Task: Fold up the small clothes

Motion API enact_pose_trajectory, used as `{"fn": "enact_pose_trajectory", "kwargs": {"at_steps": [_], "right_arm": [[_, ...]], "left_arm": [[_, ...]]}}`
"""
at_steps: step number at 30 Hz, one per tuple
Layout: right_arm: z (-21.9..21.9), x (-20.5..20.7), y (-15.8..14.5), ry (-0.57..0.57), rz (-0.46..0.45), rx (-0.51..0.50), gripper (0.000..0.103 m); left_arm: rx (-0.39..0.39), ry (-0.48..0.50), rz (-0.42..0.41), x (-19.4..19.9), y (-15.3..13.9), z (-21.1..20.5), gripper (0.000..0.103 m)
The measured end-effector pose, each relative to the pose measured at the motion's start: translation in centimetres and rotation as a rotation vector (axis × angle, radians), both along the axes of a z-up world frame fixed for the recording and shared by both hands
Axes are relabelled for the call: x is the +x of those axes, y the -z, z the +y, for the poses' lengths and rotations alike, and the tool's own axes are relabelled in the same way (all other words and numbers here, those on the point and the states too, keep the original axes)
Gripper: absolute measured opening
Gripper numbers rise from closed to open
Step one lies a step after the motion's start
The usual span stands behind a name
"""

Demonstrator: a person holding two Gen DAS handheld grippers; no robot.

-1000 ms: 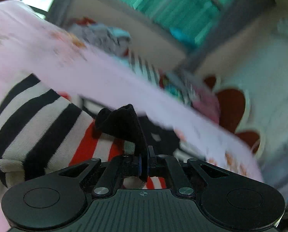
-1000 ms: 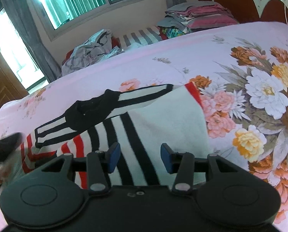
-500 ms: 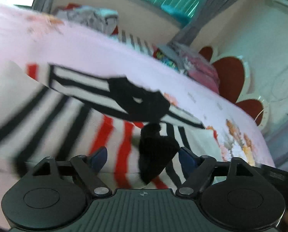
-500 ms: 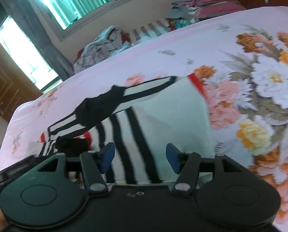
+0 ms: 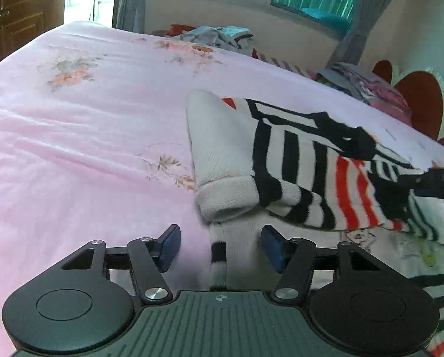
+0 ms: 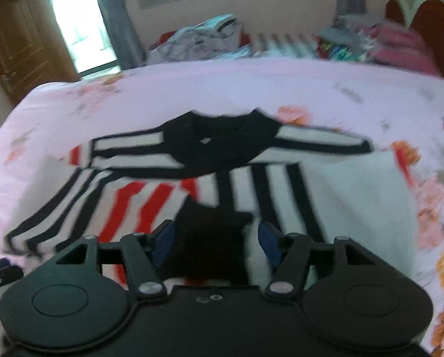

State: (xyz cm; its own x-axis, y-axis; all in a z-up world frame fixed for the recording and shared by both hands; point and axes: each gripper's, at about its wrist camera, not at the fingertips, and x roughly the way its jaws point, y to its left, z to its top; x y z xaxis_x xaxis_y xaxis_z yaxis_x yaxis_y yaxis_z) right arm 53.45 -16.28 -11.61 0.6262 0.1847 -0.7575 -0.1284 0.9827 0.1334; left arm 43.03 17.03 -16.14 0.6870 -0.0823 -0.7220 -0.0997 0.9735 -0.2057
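Note:
A small knit sweater (image 5: 296,160) with black, white and red stripes and a black collar lies partly folded on the pink floral bedsheet (image 5: 88,148). My left gripper (image 5: 220,248) hovers at its near left edge. Its jaws are closing, with a white, black-banded strip of knit between the pads but not pressed. In the right wrist view the sweater (image 6: 168,196) spreads ahead, blurred. My right gripper (image 6: 216,242) is over a black piece of it (image 6: 210,238), which lies between the opening jaws, not gripped. A dark part of the right gripper shows at the left view's right edge.
Beyond the far edge of the bed lie a heap of loose clothes (image 6: 204,38) and a stack of folded ones (image 5: 367,86) by the red headboard (image 5: 421,98). A wooden door (image 5: 16,15) and a window are behind. Bare sheet stretches to the left.
The left gripper has let go of the black cuff, opened wide, then narrowed, and swung left to the sweater's near edge. The right gripper has shifted left over the black cuff, its jaws slightly wider.

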Motion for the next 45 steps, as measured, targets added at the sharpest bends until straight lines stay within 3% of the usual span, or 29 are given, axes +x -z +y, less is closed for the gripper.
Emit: {"fn": "enact_pose_trajectory", "kwargs": {"at_steps": [6, 9, 10, 11, 15, 17, 21, 28, 33, 35, 39, 42, 45], "right_arm": [[-1.2, 1.6, 2.5, 0.001, 0.078, 0.010, 0.061], [-0.2, 1.6, 2.6, -0.060, 0.068, 0.019, 0.037], [0.3, 1.6, 2.5, -0.080, 0.066, 0.006, 0.013], [0.5, 1.5, 2.2, -0.090, 0.058, 0.001, 0.005], [-0.5, 0.5, -1.0, -0.081, -0.073, 0.016, 0.004], [-2.4, 0.0, -2.6, -0.016, -0.134, 0.015, 0.004], [-5.8, 0.4, -1.3, 0.012, -0.049, 0.029, 0.004], [-5.7, -0.4, -0.1, 0.007, -0.036, 0.037, 0.004], [-6.3, 0.3, 2.0, 0.024, 0.052, 0.049, 0.005], [-6.7, 0.1, 1.5, 0.035, 0.062, 0.048, 0.017], [-7.6, -0.8, -0.5, 0.028, -0.013, 0.052, 0.022], [-7.3, 0.3, -0.4, 0.014, -0.008, 0.058, 0.022], [-6.4, 2.1, 1.5, 0.018, 0.063, -0.012, 0.018]], "left_arm": [[0.024, 0.009, -0.011, 2.2, 1.0, -0.8, 0.060], [0.036, 0.026, -0.011, 2.8, 1.5, -1.0, 0.060], [0.043, 0.041, -0.009, 2.9, 1.5, -1.0, 0.060], [0.047, 0.050, -0.006, 3.1, 1.4, -1.0, 0.060], [0.061, 0.077, 0.006, 3.2, 1.2, -0.7, 0.052], [0.052, 0.077, 0.009, 3.1, 1.2, -0.5, 0.049], [0.061, 0.077, 0.006, 2.8, 1.2, -0.7, 0.047], [0.063, 0.061, 0.005, 2.6, 1.2, -1.0, 0.041], [0.028, 0.055, 0.035, 2.6, 0.8, -0.4, 0.041], [-0.005, 0.047, 0.047, 2.0, 0.0, 0.3, 0.050], [-0.042, 0.007, -0.066, 0.2, -2.9, 1.0, 0.056], [-0.086, 0.068, -0.104, 2.1, -3.4, -0.7, 0.056], [-0.086, 0.147, -0.040, 5.0, -1.7, -3.3, 0.057]]}}
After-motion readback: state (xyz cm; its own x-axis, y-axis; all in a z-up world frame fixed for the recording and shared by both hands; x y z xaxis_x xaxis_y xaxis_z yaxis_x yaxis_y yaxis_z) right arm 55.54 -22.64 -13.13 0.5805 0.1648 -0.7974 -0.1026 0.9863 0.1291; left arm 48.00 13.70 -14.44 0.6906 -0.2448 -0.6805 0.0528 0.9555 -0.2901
